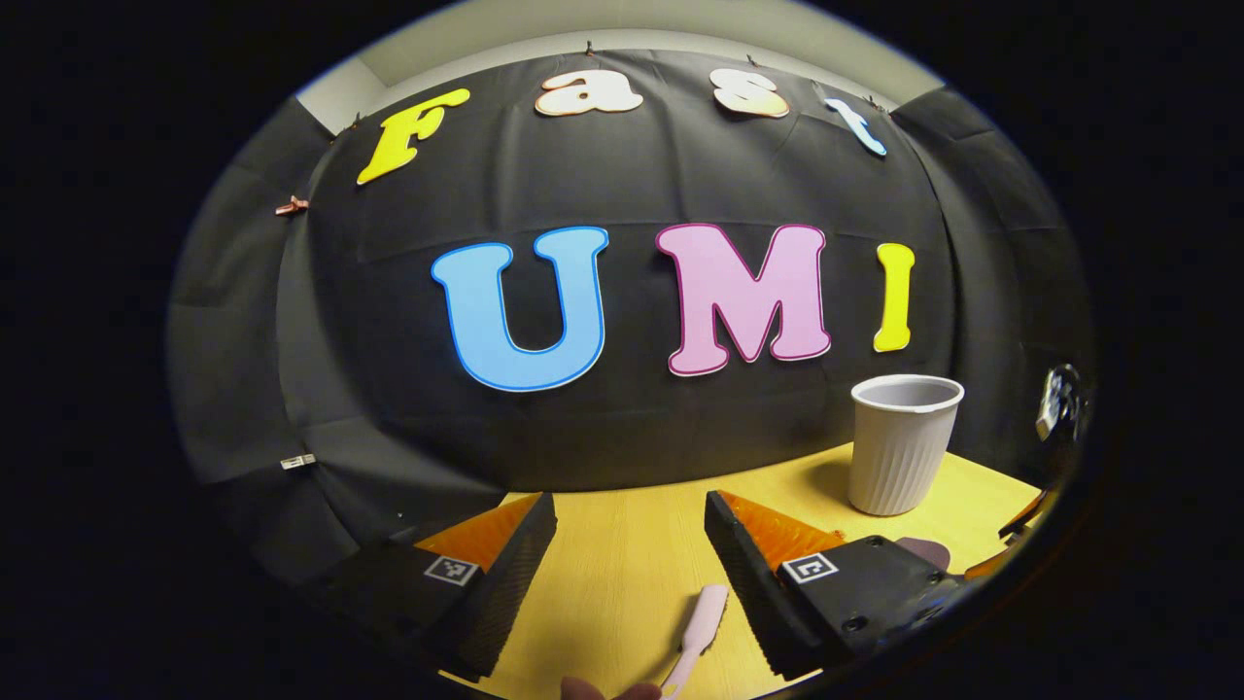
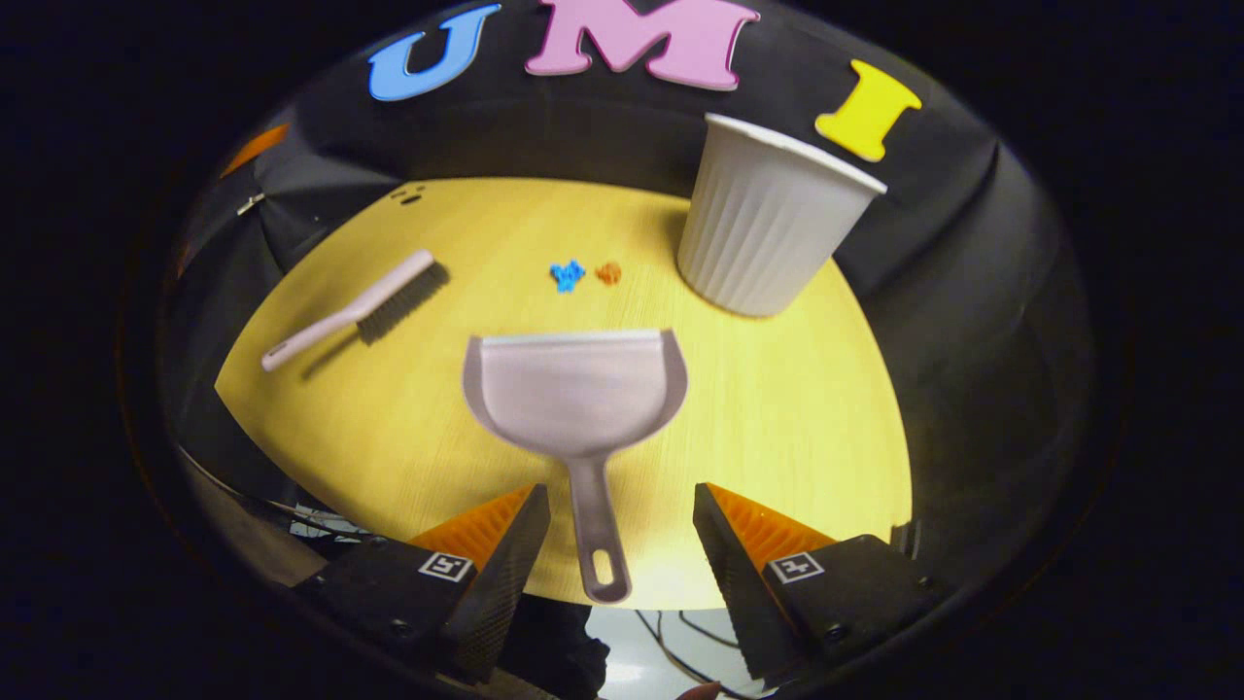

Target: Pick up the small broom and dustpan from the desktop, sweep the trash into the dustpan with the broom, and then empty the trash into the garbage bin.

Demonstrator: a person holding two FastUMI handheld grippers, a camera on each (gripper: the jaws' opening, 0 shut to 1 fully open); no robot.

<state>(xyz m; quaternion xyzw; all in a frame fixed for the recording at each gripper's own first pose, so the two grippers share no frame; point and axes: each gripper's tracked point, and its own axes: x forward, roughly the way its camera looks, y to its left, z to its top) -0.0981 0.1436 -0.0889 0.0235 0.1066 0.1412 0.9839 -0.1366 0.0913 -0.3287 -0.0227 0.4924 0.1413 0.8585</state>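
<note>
The dustpan (image 2: 575, 394) lies flat mid-desk, its handle between the spread, empty fingers of our right gripper (image 2: 622, 544); the broom (image 2: 355, 307) lies well left, under our left gripper (image 1: 630, 554), also agape; closing carelessly could skid either toward the trash (image 2: 583, 274); we read no labels.

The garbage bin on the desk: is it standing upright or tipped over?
Upright. The bin stands on its base on the desk, open mouth facing up; the right gripper view shows the same.
</note>
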